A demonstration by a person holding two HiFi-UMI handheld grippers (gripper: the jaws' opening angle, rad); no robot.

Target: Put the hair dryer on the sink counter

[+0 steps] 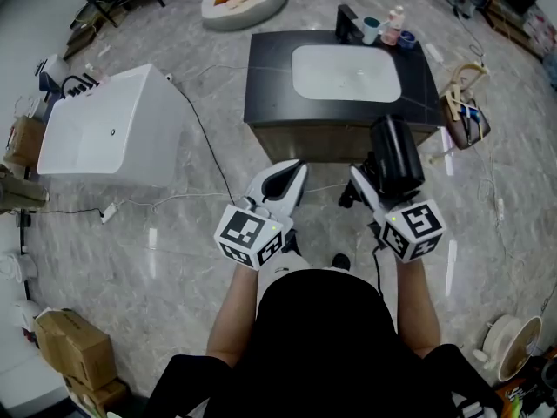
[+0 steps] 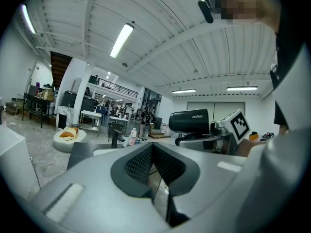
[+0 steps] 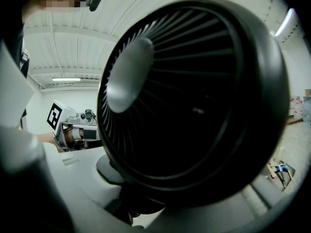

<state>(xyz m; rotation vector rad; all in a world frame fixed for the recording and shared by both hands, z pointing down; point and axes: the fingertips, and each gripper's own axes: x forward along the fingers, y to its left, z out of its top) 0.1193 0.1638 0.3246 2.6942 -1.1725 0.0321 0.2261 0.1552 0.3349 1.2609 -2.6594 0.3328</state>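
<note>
Grey marble floor [image 1: 174, 259] spreads under everything, with thin cables trailing across it. Well off to the left of the left tool [image 1: 291, 174] stands a white bathtub [image 1: 104, 133]. Ahead of both tools is the dark bench [image 1: 270, 68], with a white basin [image 1: 345, 72] sunk into its top.

The black hair dryer [image 1: 396, 155] is in the right tool [image 1: 372, 174]. That tool's jaws are closed on the dryer's lower part, and the barrel sits above them. The dryer hangs in front of the bench's near right corner, not set down on it. In the right gripper view its ribbed round end fills most of the picture.

Just to the left of the right tool and apart from it, the left tool has its jaws brought together with nothing between them. A person's forearms hold both tools out at about the same level.

Beyond the basin, at the bench's far edge, stand a black faucet [image 1: 348, 23], a cup [image 1: 372, 30] and a bottle [image 1: 395, 24]. To the right of the right tool, past the bench's end, a tan bag [image 1: 466, 107] sits on the floor. Behind and far left of the left tool lie cardboard boxes [image 1: 74, 347].
</note>
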